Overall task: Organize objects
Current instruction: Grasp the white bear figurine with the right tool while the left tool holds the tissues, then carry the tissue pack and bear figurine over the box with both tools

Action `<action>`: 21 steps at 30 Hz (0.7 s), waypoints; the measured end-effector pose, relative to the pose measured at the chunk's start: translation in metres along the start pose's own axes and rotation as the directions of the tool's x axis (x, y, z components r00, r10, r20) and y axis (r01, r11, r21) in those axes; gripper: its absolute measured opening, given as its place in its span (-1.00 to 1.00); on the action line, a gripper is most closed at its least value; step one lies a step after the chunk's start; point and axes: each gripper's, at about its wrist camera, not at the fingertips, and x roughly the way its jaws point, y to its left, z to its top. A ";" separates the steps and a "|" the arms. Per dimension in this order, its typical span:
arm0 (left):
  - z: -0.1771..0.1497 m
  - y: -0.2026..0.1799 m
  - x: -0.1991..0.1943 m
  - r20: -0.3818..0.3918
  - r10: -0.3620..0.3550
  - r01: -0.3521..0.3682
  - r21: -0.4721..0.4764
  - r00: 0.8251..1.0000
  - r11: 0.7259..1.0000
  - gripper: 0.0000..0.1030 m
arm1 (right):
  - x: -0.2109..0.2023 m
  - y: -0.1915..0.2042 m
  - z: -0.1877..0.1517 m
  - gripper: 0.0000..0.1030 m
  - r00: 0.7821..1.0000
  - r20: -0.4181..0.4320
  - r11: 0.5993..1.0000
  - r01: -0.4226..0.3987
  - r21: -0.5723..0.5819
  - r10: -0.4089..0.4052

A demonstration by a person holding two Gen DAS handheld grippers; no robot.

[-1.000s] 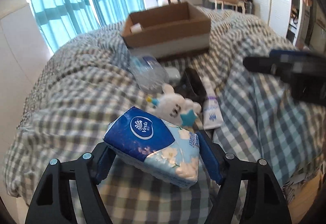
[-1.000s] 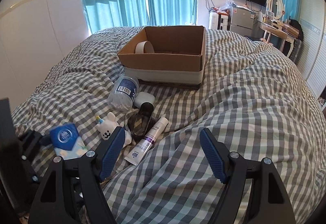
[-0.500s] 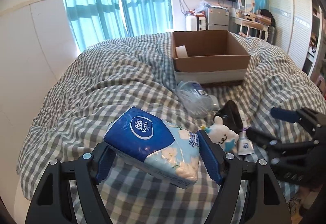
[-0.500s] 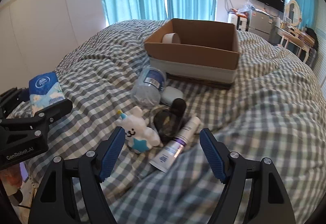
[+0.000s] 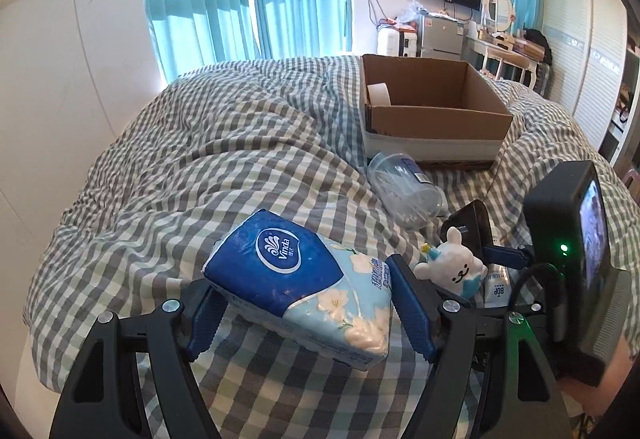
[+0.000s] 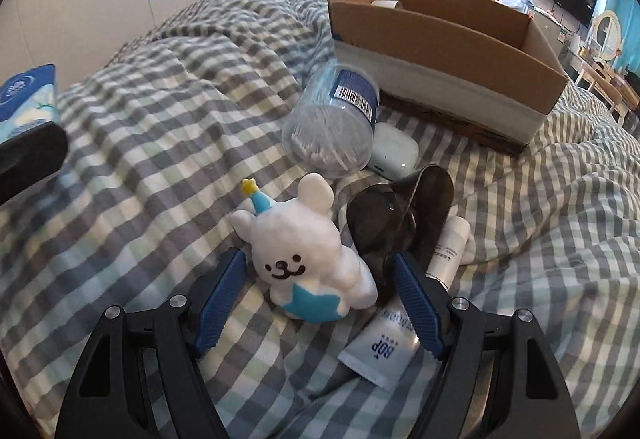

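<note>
Right gripper [image 6: 320, 293] lowered and advanced since earlier frame, now straddling white plush bear [image 6: 308, 259]; fingers apart, blue pads beside toy, contact not discernible. Left gripper [image 5: 304, 313] unchanged: fingers clamped on Vinda tissue pack [image 5: 300, 285], held above checked duvet [image 5: 208, 167]. Cotton-swab jar [image 6: 332, 127], earbud case [image 6: 394, 155], sunglasses [image 6: 396, 219], BOP tube [image 6: 384, 347] lie near bear, before cardboard box [image 6: 448, 47].

"Vinda" tissue pack [image 5: 298, 281], "BOP" tube [image 6: 380, 349]

Blue tissue pack [image 5: 298, 283], fingers-clamped, tilted
</note>
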 end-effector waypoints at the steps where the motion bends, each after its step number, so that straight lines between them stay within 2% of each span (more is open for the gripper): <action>1: 0.000 0.000 0.001 -0.002 0.001 -0.001 0.000 1.000 1.000 0.49 | 0.002 -0.001 0.000 0.31 1.000 -0.006 1.000 -0.004 0.003 0.004; 3: -0.001 -0.001 0.002 -0.007 -0.001 0.001 0.001 1.000 1.000 0.49 | 0.000 -0.002 -0.002 0.17 1.000 0.008 1.000 0.003 0.005 -0.003; 4: -0.001 -0.002 0.003 -0.009 0.000 0.000 0.002 1.000 1.000 0.49 | -0.003 -0.002 -0.003 0.01 1.000 0.021 1.000 0.012 0.006 -0.012; 5: -0.002 -0.003 0.003 -0.009 0.000 0.000 0.005 1.000 1.000 0.49 | -0.006 -0.002 -0.003 -0.07 0.999 0.031 1.000 0.019 0.009 -0.019; 14: 0.001 -0.014 -0.004 0.020 -0.017 0.016 0.036 1.000 0.999 0.49 | -0.045 -0.014 -0.008 -0.08 0.993 0.122 0.999 -0.008 0.046 0.003; 21: 0.014 -0.012 -0.004 0.028 -0.066 0.065 0.015 0.997 0.998 0.49 | -0.081 -0.028 0.002 -0.09 0.979 0.200 0.996 -0.049 0.071 0.034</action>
